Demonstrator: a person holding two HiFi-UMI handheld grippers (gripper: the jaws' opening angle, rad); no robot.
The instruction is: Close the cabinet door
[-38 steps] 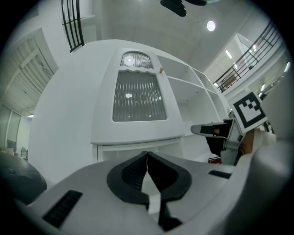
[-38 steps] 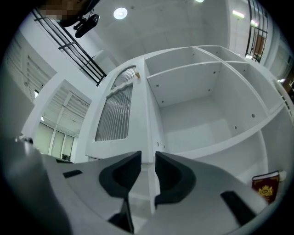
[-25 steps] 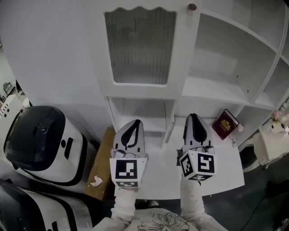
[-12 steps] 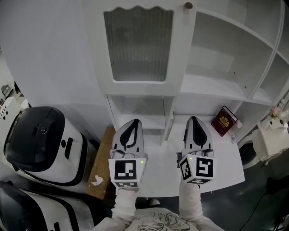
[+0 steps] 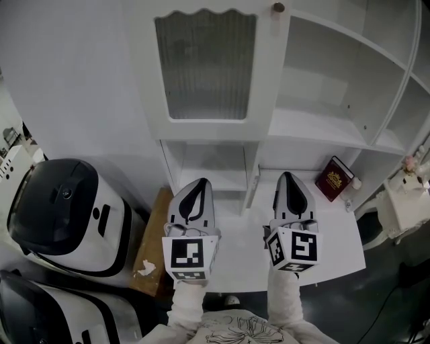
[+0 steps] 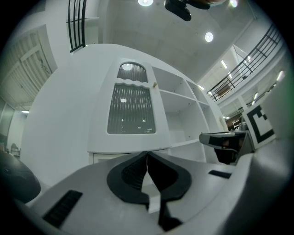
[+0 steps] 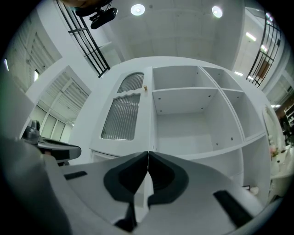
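A white cabinet fills the view. Its upper door [image 5: 205, 70] has a ribbed glass pane and a small knob [image 5: 277, 7] at the top right corner. Below it is a low compartment [image 5: 208, 168], and a thin white panel [image 5: 253, 190] stands edge-on beside it, like a small door swung out. My left gripper [image 5: 195, 187] is shut and empty in front of that compartment. My right gripper [image 5: 289, 178] is also shut and empty, just right of the panel. The jaws meet with nothing between them in the left gripper view [image 6: 146, 158] and the right gripper view [image 7: 148, 158].
Open white shelves [image 5: 322, 127] take up the cabinet's right side. A dark red book [image 5: 334, 179] leans at the back of the white desk top [image 5: 336, 245]. Two black-and-white appliances [image 5: 64, 215] and a brown wooden piece [image 5: 151, 248] sit at the lower left.
The right gripper's jaws have drawn fully together. Both hands stay about where they were.
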